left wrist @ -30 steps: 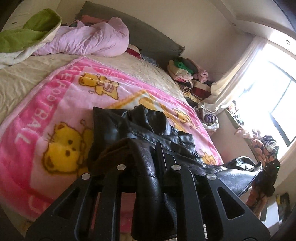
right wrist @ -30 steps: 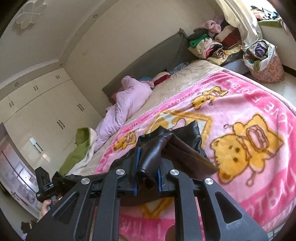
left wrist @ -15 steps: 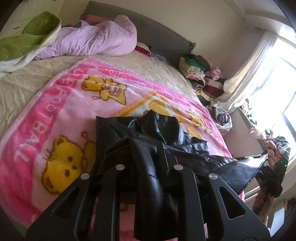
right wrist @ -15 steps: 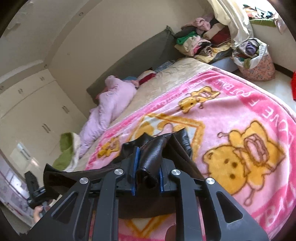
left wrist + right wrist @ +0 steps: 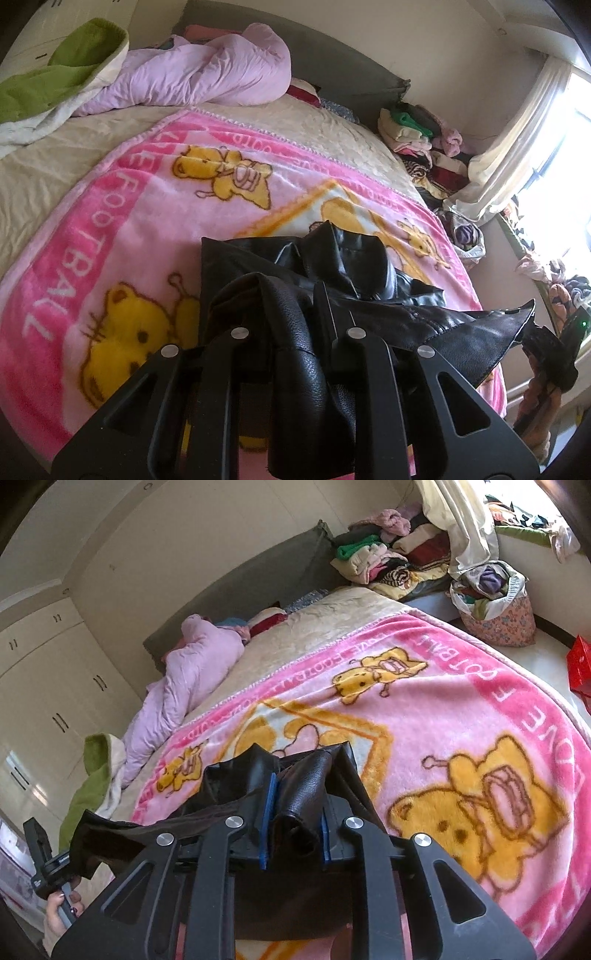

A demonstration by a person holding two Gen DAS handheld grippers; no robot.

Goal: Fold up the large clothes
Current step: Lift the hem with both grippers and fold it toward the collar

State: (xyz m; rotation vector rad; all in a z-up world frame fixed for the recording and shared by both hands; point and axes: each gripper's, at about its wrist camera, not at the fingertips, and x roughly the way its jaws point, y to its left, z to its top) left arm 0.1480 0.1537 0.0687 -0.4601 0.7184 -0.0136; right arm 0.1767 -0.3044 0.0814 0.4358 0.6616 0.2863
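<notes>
Over the last second both hand-held grippers have carried the black leather jacket (image 5: 354,266) further in over the pink teddy-bear fleece blanket (image 5: 147,206). The left gripper (image 5: 291,325) now sees more of the grey headboard (image 5: 332,70), and the right gripper (image 5: 295,812) has tipped downward, losing the ceiling.

Left tool (image 5: 295,317) and right tool (image 5: 295,812): both fingers pinched on black leather, each tool raised and level, well apart; a bare hand (image 5: 61,910) holds the left tool's handle.
</notes>
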